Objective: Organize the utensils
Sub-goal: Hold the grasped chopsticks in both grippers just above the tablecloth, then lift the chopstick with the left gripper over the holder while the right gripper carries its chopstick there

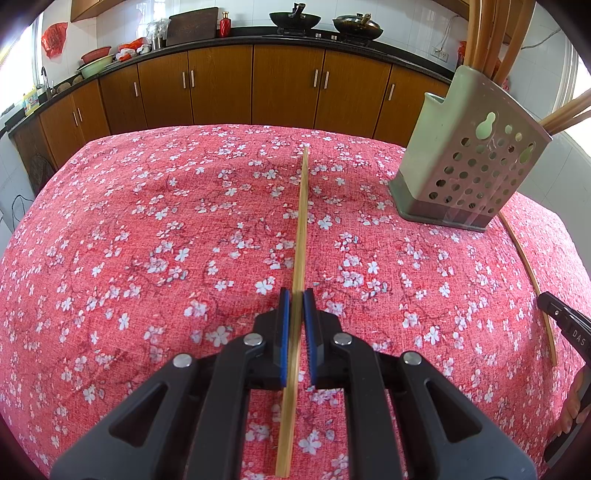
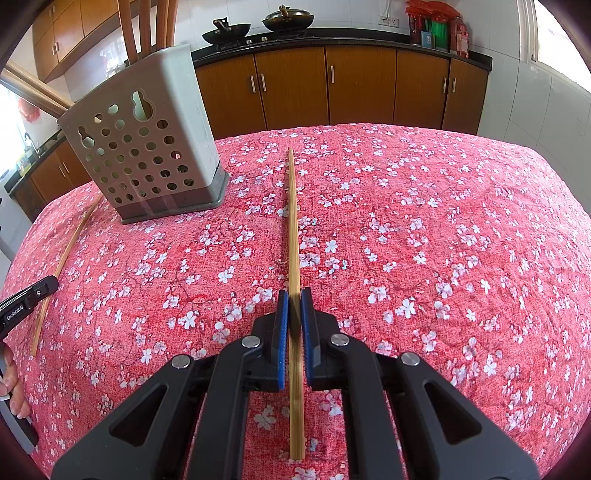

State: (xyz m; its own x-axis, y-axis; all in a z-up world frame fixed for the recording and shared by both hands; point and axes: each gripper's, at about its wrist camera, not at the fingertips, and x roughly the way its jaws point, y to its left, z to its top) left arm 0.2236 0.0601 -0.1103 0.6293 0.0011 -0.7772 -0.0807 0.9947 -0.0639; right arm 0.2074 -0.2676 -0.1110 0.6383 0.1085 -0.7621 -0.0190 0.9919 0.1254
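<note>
My left gripper (image 1: pixel 296 295) is shut on a bamboo chopstick (image 1: pixel 301 229) that points forward over the red floral tablecloth (image 1: pixel 147 240). My right gripper (image 2: pixel 294 293) is shut on another bamboo chopstick (image 2: pixel 293 221), also pointing forward. A grey perforated utensil holder (image 1: pixel 469 162) with several chopsticks standing in it sits at the right in the left wrist view, and at the left in the right wrist view (image 2: pixel 147 144). Each view shows the other gripper and its chopstick at the edge: the right gripper's chopstick (image 1: pixel 532 284) and the left gripper's chopstick (image 2: pixel 62 262).
Wooden kitchen cabinets (image 1: pixel 258 85) and a dark counter with woks (image 1: pixel 293 18) run behind the table. The holder stands near the table's far edge. A hand (image 2: pixel 13 387) shows at the left edge of the right wrist view.
</note>
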